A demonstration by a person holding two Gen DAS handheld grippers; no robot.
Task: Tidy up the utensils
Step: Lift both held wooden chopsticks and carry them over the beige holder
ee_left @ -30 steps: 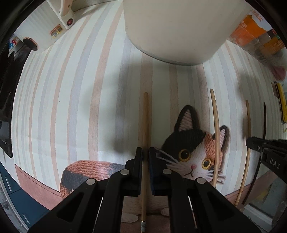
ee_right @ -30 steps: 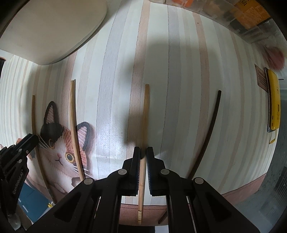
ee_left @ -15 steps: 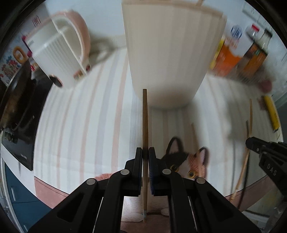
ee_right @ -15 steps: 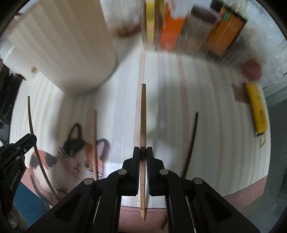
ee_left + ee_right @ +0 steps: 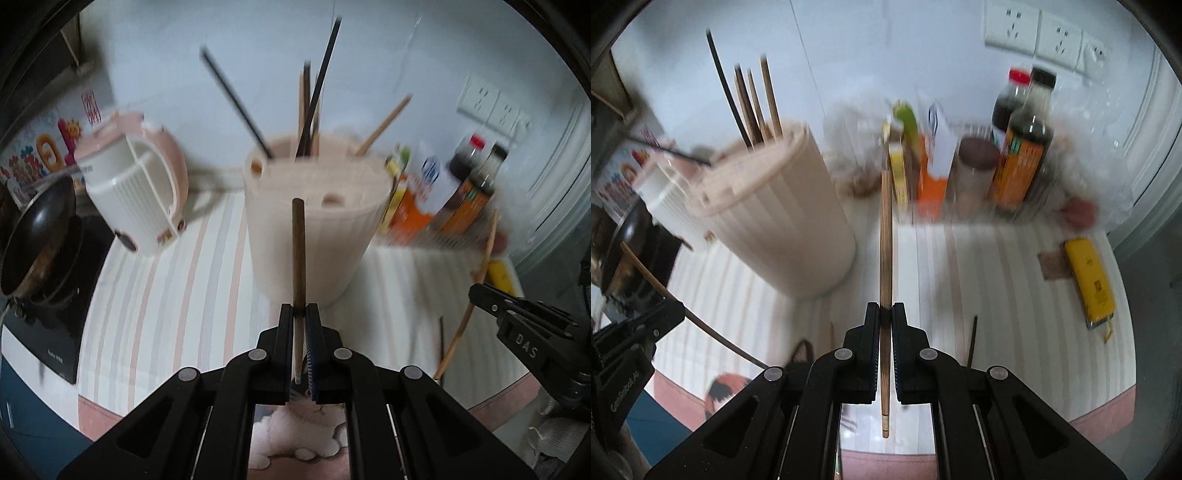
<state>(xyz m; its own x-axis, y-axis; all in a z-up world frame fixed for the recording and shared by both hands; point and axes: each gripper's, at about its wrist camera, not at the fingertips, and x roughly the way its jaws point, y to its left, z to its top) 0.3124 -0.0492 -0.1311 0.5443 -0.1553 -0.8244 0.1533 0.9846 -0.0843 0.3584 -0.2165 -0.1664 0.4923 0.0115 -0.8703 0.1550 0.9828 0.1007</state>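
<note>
My left gripper point(image 5: 300, 314) is shut on a brown wooden chopstick point(image 5: 298, 254) that points up toward the beige ribbed utensil holder point(image 5: 314, 236). Several dark and wooden chopsticks point(image 5: 310, 110) stand in the holder. My right gripper point(image 5: 885, 314) is shut on a lighter wooden chopstick point(image 5: 885, 240), with the holder point(image 5: 775, 229) to its left. Each gripper shows in the other's view: the right gripper point(image 5: 484, 295) at the right edge, the left gripper point(image 5: 670, 312) at the left edge. A dark chopstick point(image 5: 971, 343) and a wooden one point(image 5: 831, 334) lie on the striped mat point(image 5: 1015, 295).
A pink and white kettle point(image 5: 136, 192) stands left of the holder, and beside it a black pan point(image 5: 37, 236) sits on a cooker. Sauce bottles point(image 5: 1023, 147) and boxes line the back wall. A yellow flat object point(image 5: 1089, 284) lies at the mat's right edge.
Both grippers have risen off the mat, each with its chopstick, and tilted upward. The holder's top, the back wall and the bottles have come into view.
</note>
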